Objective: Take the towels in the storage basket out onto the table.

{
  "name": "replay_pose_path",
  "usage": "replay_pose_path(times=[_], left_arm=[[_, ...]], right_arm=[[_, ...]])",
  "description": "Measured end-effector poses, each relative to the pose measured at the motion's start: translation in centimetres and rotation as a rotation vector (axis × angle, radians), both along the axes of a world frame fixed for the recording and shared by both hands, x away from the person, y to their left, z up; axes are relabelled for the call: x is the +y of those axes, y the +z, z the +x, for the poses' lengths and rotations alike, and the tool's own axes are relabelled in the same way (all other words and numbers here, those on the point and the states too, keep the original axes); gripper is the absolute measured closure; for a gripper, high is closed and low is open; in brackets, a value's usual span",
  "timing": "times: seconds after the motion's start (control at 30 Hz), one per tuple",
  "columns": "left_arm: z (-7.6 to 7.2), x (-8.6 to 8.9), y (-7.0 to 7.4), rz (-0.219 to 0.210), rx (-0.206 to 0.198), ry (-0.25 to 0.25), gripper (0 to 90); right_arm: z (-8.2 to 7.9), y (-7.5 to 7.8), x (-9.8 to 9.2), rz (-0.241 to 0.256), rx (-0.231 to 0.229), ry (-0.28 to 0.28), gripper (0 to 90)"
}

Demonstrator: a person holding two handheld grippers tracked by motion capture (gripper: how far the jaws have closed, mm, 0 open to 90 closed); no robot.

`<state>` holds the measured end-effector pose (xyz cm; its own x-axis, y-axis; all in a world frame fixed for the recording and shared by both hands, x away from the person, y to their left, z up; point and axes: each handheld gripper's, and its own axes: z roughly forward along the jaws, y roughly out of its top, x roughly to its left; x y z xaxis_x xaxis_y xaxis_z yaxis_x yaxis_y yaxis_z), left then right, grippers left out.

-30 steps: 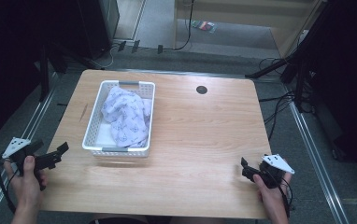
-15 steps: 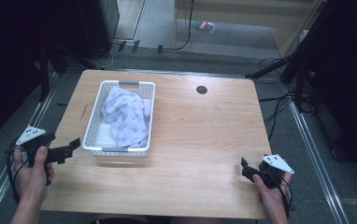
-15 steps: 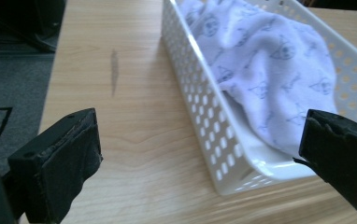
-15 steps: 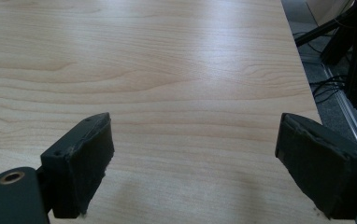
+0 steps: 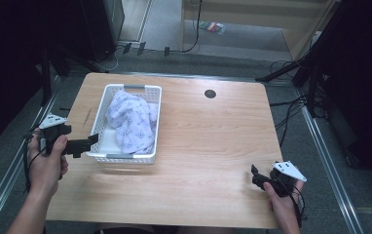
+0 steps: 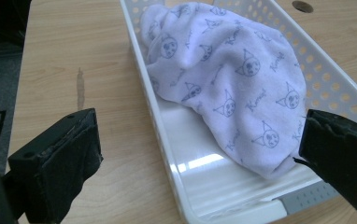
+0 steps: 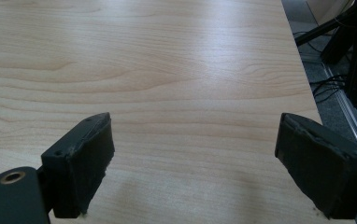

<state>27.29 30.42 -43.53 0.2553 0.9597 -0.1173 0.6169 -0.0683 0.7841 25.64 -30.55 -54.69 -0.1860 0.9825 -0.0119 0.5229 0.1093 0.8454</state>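
A white plastic basket (image 5: 107, 157) stands on the left part of the wooden table and holds a crumpled pale lilac cloth (image 5: 130, 119) printed with small faces. My left gripper (image 5: 92, 142) is open at the basket's near left corner, its jaws straddling the near end of the left wall (image 6: 165, 140), with the cloth (image 6: 232, 79) lying just ahead. My right gripper (image 5: 253, 175) is open over bare wood near the table's front right corner, nothing between its jaws (image 7: 190, 172).
A round black cable hole (image 5: 210, 93) sits in the tabletop at the back. Cables and dark stands crowd the floor beyond the table's right edge (image 5: 271, 122). A small dark mark (image 6: 80, 81) is on the wood left of the basket.
My left gripper has moved forward and to the right, from off the table's left edge up to the basket's near left corner. The right gripper has stayed where it was.
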Motion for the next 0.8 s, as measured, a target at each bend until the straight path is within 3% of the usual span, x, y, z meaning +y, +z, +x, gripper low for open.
replay_pose_path(times=[0.57,0.8], left_arm=[[3.5,-2.9,1.6,0.012,0.054,-0.035,0.0],[5.1,-4.0,1.7,-0.016,0.088,-0.050,0.0]], right_arm=[[0.0,0.0,0.1,-0.004,0.000,0.003,12.3],[0.1,0.0,0.1,-0.005,0.001,0.003,12.3]])
